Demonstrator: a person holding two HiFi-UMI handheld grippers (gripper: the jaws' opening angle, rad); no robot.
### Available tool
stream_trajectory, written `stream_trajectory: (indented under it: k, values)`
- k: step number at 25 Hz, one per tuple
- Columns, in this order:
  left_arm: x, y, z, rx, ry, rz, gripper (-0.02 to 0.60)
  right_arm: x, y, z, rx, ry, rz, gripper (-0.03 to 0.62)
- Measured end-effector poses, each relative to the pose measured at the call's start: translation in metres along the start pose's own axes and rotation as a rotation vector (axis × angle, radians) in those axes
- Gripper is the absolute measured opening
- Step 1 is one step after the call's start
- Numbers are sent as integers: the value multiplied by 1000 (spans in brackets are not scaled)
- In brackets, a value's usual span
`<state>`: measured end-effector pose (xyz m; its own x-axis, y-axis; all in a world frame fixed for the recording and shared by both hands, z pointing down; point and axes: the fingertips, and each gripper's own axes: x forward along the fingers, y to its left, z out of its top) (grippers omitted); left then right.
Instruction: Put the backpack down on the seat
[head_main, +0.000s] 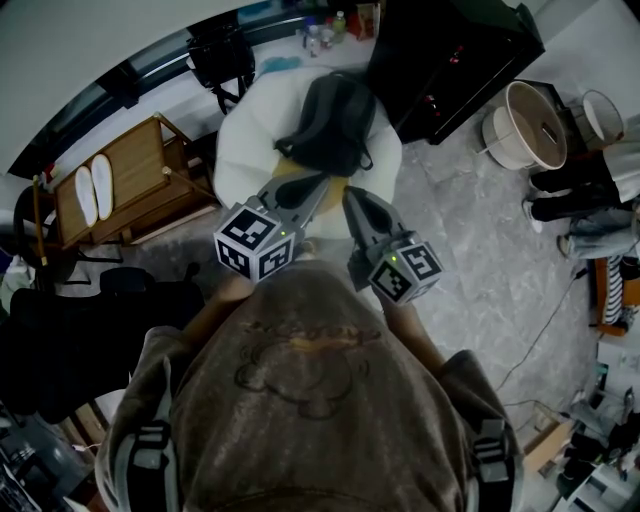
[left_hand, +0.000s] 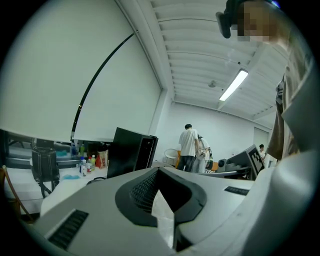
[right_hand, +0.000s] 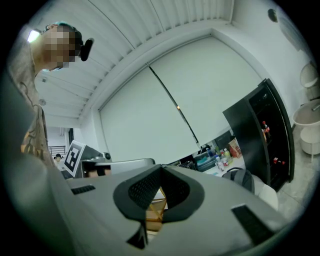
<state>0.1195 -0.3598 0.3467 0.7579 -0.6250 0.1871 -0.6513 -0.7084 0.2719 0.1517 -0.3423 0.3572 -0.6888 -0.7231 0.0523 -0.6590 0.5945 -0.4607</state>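
A dark grey backpack (head_main: 333, 122) lies on the round white seat (head_main: 240, 150) ahead of me, with nothing holding it. My left gripper (head_main: 318, 183) and right gripper (head_main: 352, 195) hover side by side in front of my chest, short of the seat's near edge and apart from the backpack. Both point toward the seat. In the left gripper view the left gripper (left_hand: 159, 170) has its jaws closed together with nothing between them. The right gripper (right_hand: 161, 167) is likewise shut and empty, and past it the backpack (right_hand: 240, 177) shows on the seat (right_hand: 267, 195).
A black fridge (head_main: 450, 55) stands right of the seat, with white bins (head_main: 525, 125) beyond it. A wooden rack (head_main: 120, 185) holding pale slippers is to the left. A counter with bottles (head_main: 320, 35) runs behind. People (head_main: 590, 200) stand at the right edge.
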Motion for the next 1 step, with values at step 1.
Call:
stream_trajectory:
  k: [1]
  values:
    - [0,-2,-2,-3,2,-1,0,-2,0,-1,-2,2,-1,-3]
